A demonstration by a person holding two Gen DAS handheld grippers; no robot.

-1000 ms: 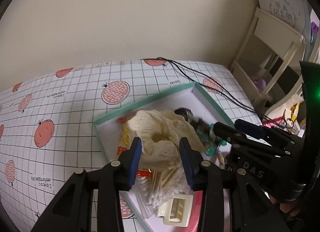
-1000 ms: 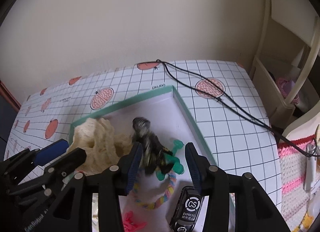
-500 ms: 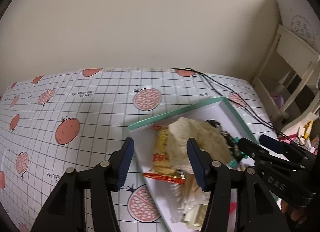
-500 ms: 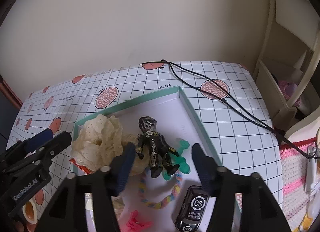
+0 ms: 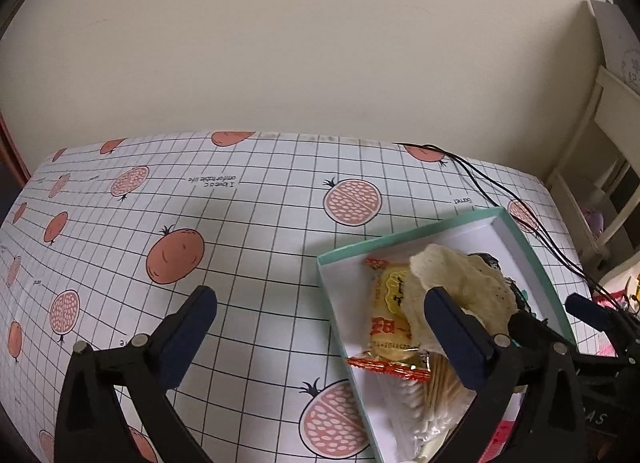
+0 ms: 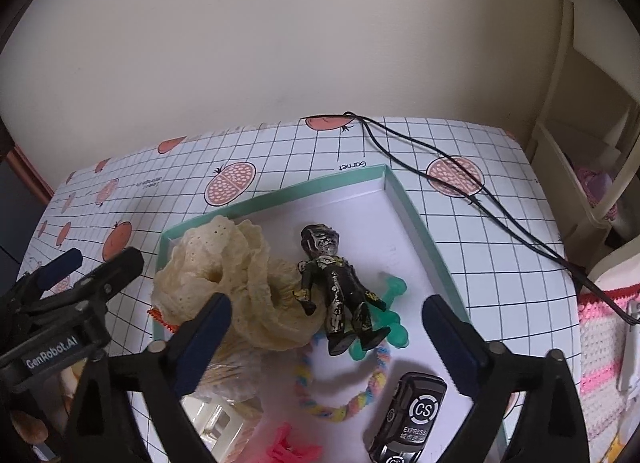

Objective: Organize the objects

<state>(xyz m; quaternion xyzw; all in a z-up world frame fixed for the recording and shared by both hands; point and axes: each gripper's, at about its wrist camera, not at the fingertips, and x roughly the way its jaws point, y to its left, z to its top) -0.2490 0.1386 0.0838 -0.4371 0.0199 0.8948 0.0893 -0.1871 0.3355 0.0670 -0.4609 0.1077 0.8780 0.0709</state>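
Note:
A shallow white box with a teal rim (image 5: pixel 400 237) (image 6: pixel 280 196) lies on the table. In it rest a cream lace scrunchie (image 5: pixel 464 283) (image 6: pixel 236 283), a yellow snack packet (image 5: pixel 390 319), cotton swabs (image 5: pixel 434 387), a dark toy figure (image 6: pixel 340 283), a green toy (image 6: pixel 394 303), a pastel braided ring (image 6: pixel 344 397), a black toy car (image 6: pixel 412 419) and a pink clip (image 6: pixel 288 447). My left gripper (image 5: pixel 320 303) (image 6: pixel 104 259) is open over the box's left edge, holding nothing. My right gripper (image 6: pixel 326 307) (image 5: pixel 544 311) is open above the figure and apart from it.
The tablecloth (image 5: pixel 200 203) has a grid and pomegranate print. Black cables (image 6: pixel 440 167) run across the table behind the box. A white shelf unit (image 6: pixel 580 143) stands at the right, with a pink and white crocheted piece (image 6: pixel 600 343) below it. The wall is close behind.
My left gripper let go of the scrunchie, opened wide and drew back to the left. My right gripper released the toy figure, opened wide and pulled back; the figure now lies in the box.

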